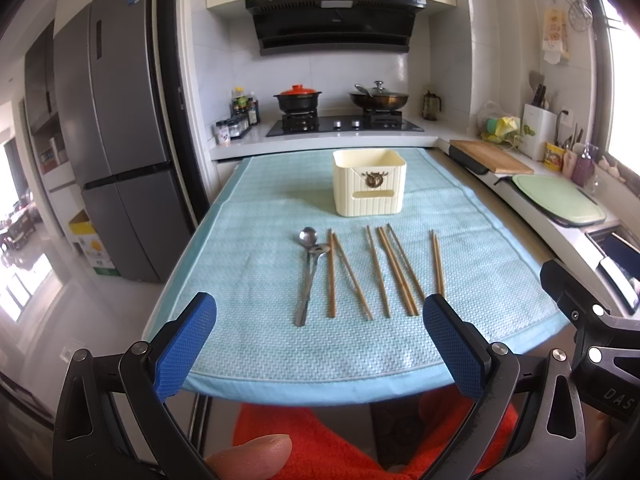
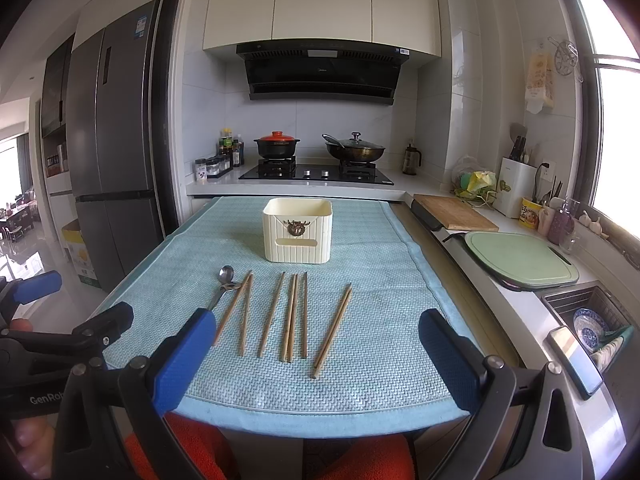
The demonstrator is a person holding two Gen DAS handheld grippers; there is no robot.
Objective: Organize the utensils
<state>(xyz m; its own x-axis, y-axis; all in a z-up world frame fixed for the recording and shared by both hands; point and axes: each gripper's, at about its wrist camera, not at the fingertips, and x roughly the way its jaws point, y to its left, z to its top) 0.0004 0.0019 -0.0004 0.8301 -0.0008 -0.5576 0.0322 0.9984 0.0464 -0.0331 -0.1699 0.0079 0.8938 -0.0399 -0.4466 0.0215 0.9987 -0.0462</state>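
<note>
Left gripper: my left gripper (image 1: 320, 334) hangs over the near edge of the blue mat (image 1: 256, 272), blue pads spread wide, nothing between them, touching nothing.
Right gripper: my right gripper (image 2: 316, 346) is likewise released, wide apart, above the same near edge; it holds nothing.
Open room: I see bare mat between both grippers and the utensils, and more bare mat to either side of the row.
Chopsticks: the wooden chopsticks (image 1: 384, 272) lie flat in a loose row mid-mat, ends toward me, some crossing or touching; how many there are I can't count for certain.
Spoons: two metal spoons (image 1: 309, 268) lie at the left end of the row, just beside the leftmost chopstick, one overlapping the other.
Holder: the cream utensil holder (image 1: 369, 188) stands upright behind the row, apart from it, open at the top.
Edges: counter (image 2: 516, 292) runs just beside the mat's right edge; a fridge (image 1: 120, 140) stands well off left.
</note>
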